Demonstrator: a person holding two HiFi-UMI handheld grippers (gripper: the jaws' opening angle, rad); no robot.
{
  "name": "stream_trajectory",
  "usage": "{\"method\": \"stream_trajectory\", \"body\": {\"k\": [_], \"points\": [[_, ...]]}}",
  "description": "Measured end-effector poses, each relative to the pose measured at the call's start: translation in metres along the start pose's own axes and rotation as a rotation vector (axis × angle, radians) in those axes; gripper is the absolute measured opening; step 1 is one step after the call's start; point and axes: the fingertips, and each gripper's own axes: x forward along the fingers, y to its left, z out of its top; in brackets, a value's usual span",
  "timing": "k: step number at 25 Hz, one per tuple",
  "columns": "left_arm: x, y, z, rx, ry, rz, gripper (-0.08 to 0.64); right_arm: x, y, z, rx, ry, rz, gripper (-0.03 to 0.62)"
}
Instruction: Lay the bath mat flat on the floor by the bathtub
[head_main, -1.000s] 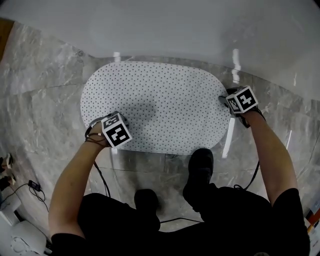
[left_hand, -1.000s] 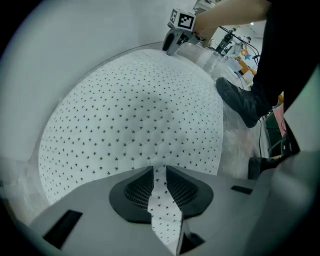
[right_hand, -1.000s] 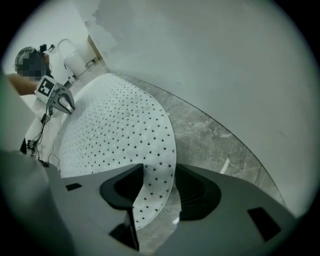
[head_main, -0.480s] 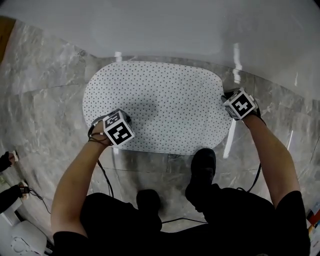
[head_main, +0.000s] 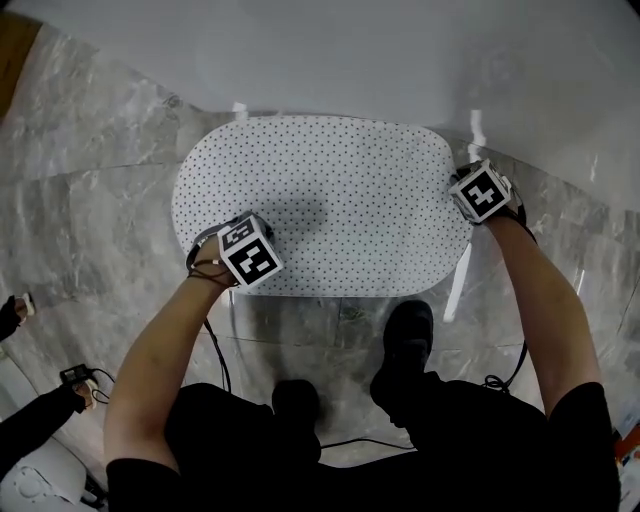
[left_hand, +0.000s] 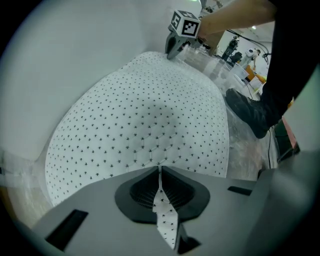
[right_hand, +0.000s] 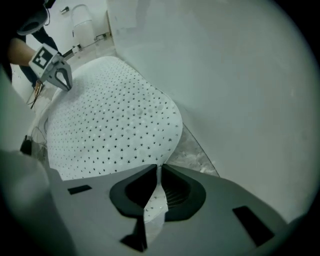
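Observation:
The white bath mat (head_main: 330, 195) with small black dots lies spread on the marble floor against the bathtub (head_main: 350, 60). My left gripper (head_main: 243, 250) points down at the mat's near left edge. Its jaws have just been closing and are now shut on a fold of the mat edge (left_hand: 162, 210). My right gripper (head_main: 480, 193) points down at the mat's right end. Its jaws have also just been closing and pinch the mat's rim (right_hand: 155, 205). Each gripper also shows in the other's view: the right gripper (left_hand: 172, 50), the left gripper (right_hand: 62, 77).
Grey marble floor (head_main: 90, 180) surrounds the mat. The person's black shoes (head_main: 400, 340) stand just behind the mat's near edge. Cables (head_main: 215, 360) trail on the floor. Another person's hand (head_main: 40, 415) shows at the lower left. A white toilet (right_hand: 82, 20) stands beyond the mat's far end.
Both grippers have closed on the mat's edge. The mat and both grippers have shifted a little toward the tub, with the right gripper moving most.

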Motion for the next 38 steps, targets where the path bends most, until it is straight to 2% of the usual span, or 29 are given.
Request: {"method": "stream_trajectory", "body": {"k": [8, 10, 11, 12, 15, 17, 19, 21, 23, 26, 28, 31, 35, 37, 38], "points": [[0.0, 0.005, 0.012, 0.025, -0.033, 0.06, 0.028, 0.008, -0.005, -0.024, 0.024, 0.021, -0.003, 0.044], [-0.001, 0.012, 0.016, 0.035, -0.044, 0.102, 0.061, 0.011, -0.005, -0.03, 0.04, 0.029, -0.007, 0.052], [-0.001, 0.016, 0.016, 0.033, -0.046, 0.116, 0.109, 0.011, -0.004, -0.03, 0.049, 0.026, -0.012, 0.058], [-0.001, 0.018, 0.016, 0.024, -0.048, 0.118, 0.138, 0.011, -0.003, -0.028, 0.05, 0.023, -0.02, 0.069], [0.0, 0.021, 0.015, -0.034, -0.06, 0.082, 0.143, 0.004, -0.004, -0.023, 0.011, 0.01, -0.083, 0.14], [-0.002, 0.022, 0.015, -0.057, -0.074, 0.069, 0.133, -0.005, -0.01, -0.018, -0.011, -0.035, -0.139, 0.145], [-0.004, 0.023, 0.017, -0.082, -0.098, 0.056, 0.124, -0.014, -0.009, -0.009, -0.021, -0.096, -0.157, 0.138], [-0.004, 0.021, 0.017, -0.108, -0.106, 0.033, 0.124, -0.017, 0.013, 0.001, -0.012, -0.156, -0.085, 0.116], [0.0, 0.017, 0.015, -0.096, -0.09, 0.036, 0.132, -0.015, 0.052, 0.011, -0.032, -0.188, 0.022, 0.091], [0.001, 0.017, 0.014, -0.073, -0.077, 0.059, 0.132, -0.009, 0.113, 0.023, -0.206, -0.175, 0.127, 0.067], [0.001, 0.018, 0.016, -0.071, -0.083, 0.062, 0.132, -0.002, 0.137, 0.024, -0.308, -0.144, 0.142, 0.064], [0.001, 0.019, 0.02, -0.049, -0.09, 0.06, 0.133, 0.002, 0.143, 0.024, -0.316, -0.121, 0.125, 0.034], [0.002, 0.021, 0.018, -0.039, -0.055, 0.053, 0.132, 0.004, 0.143, 0.026, -0.273, -0.119, 0.168, 0.032], [0.0, 0.02, 0.02, -0.08, -0.03, 0.045, 0.129, 0.001, 0.141, 0.025, -0.296, -0.085, 0.208, 0.032], [-0.007, 0.016, 0.021, -0.127, -0.039, 0.035, 0.118, -0.008, 0.139, 0.024, -0.299, -0.078, 0.234, 0.028]]}}
